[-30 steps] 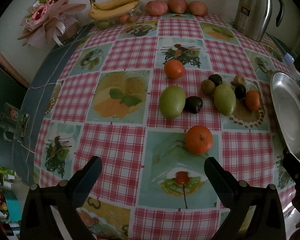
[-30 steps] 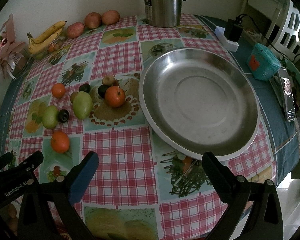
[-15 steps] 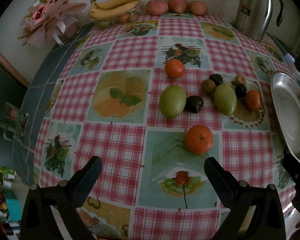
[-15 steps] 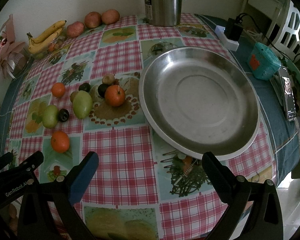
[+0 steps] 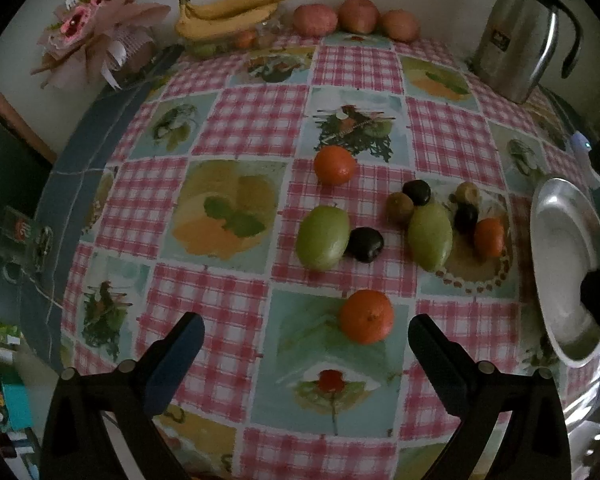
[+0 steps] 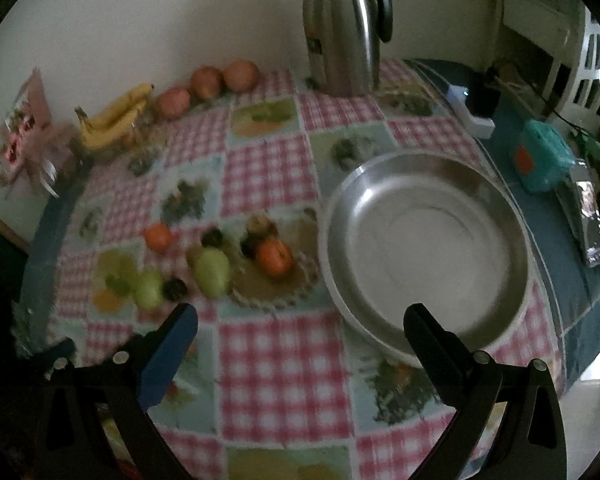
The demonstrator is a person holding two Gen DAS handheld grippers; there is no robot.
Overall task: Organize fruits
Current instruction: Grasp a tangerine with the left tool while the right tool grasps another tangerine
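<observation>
Loose fruit lies on the checked tablecloth: a near orange [image 5: 366, 321], a green mango [image 5: 323, 237] touching a dark plum [image 5: 365, 244], a second mango [image 5: 429, 237], a far orange [image 5: 335, 164], and several small fruits beside a third orange [image 5: 489, 237]. An empty steel plate [image 6: 426, 256] sits to their right. My left gripper [image 5: 306, 334] is open and empty, just short of the near orange. My right gripper [image 6: 300, 326] is open and empty, over the cloth near the plate's front rim. The fruit cluster [image 6: 216, 258] shows blurred in the right wrist view.
Bananas [image 5: 232, 12], three red apples [image 5: 356, 20] and a flower bouquet [image 5: 92, 36] line the back wall. A steel thermos jug [image 6: 342, 28] stands behind the plate. A teal box [image 6: 542, 162], a power strip [image 6: 470, 110] and a phone [image 6: 588, 216] lie at the right.
The right gripper has lifted and tilted up, so more wall shows and its view is blurred. The left gripper has eased forward towards the near orange. No fruit has moved.
</observation>
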